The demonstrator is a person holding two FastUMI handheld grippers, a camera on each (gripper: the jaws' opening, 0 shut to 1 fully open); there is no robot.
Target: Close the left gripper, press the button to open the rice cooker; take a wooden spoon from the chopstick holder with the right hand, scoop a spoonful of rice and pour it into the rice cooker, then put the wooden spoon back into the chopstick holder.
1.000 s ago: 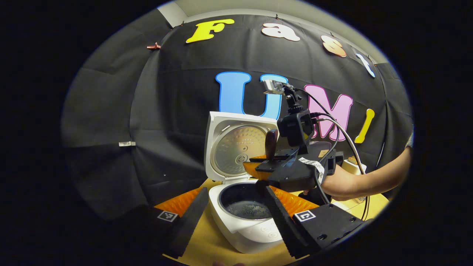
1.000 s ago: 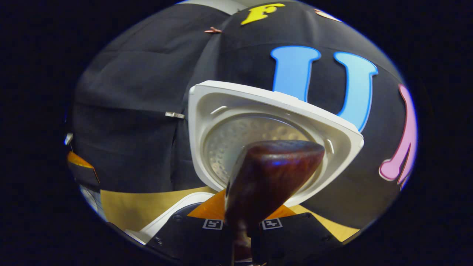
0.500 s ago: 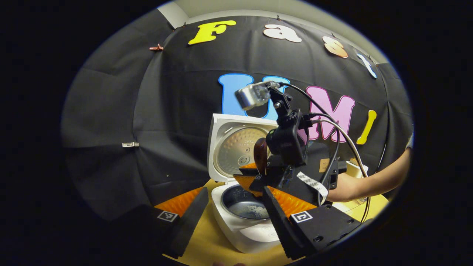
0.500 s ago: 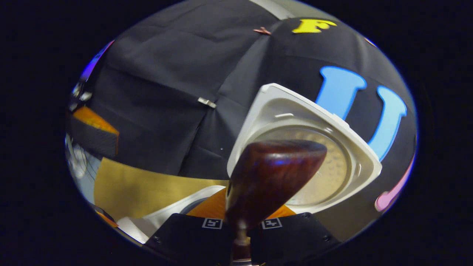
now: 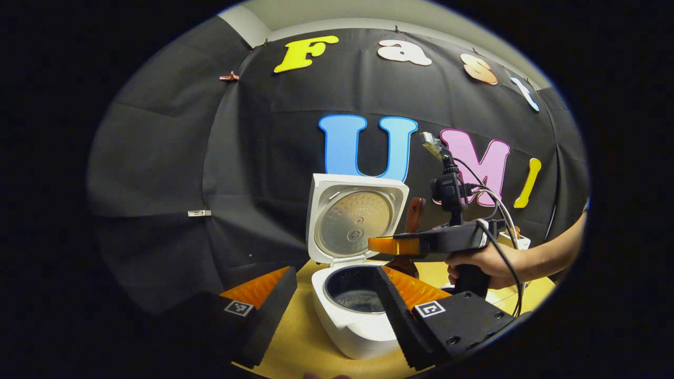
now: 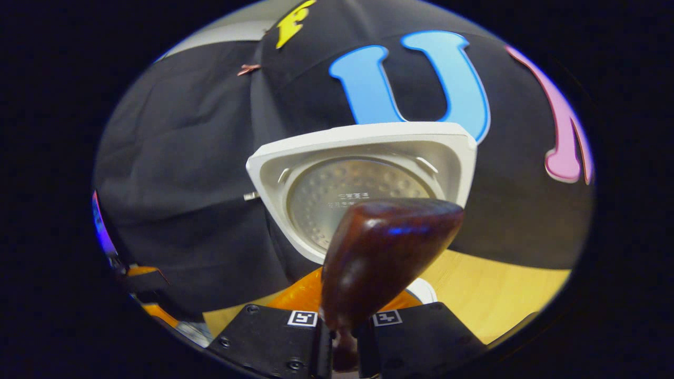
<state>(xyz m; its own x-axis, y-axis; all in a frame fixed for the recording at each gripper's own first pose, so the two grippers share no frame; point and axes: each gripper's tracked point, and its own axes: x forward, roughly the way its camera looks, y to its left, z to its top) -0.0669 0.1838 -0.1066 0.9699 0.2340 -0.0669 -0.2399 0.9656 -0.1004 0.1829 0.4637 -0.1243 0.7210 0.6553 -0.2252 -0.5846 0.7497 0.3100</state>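
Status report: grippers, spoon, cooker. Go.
Right gripper shut on spoon, beside the cooker. Left gripper open, empty. Lid up, rice in pot. Nothing in the way.

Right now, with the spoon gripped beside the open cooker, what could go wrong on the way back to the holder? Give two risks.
1. The right gripper pinches the wooden spoon low on its thin neck, with the heavy bowl far out, so it could pivot or slip.
2. The spoon sits close beside the raised lid of the rice cooker, so a careless swing might knock it. Whether grains cling to the bowl cannot be told.
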